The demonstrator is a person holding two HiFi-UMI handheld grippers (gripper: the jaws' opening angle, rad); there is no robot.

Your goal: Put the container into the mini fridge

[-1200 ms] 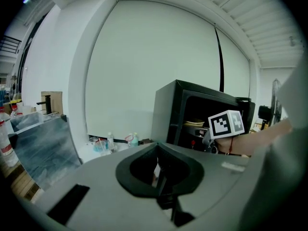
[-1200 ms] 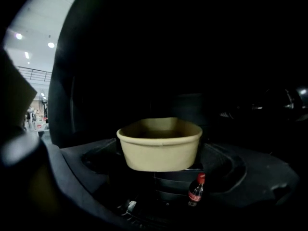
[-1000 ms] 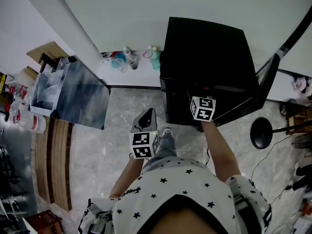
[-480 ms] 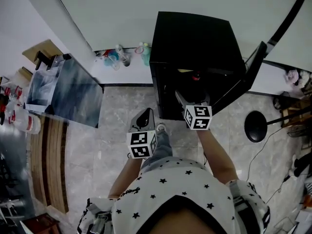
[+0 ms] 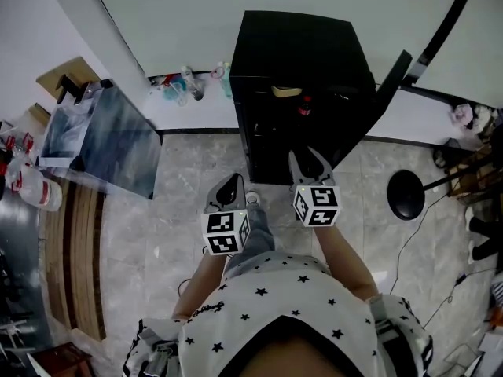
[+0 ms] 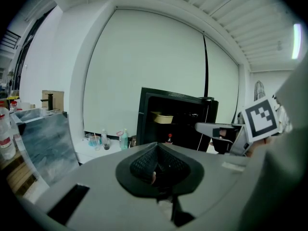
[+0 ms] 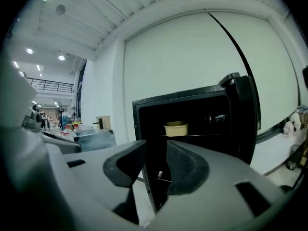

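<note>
Grey plastic, the left gripper hangs by the person's waist, its jaws together on nothing. At its three o'clock the right gripper has drawn back from the black mini fridge, where it was reaching a second ago. Its jaws are closing with nothing between them. At twelve o'clock the tan round container sits on the upper shelf, so placement looks done. The open door is left to close. A red-capped bottle stands below. The fridge's depths are too dark to read.
</note>
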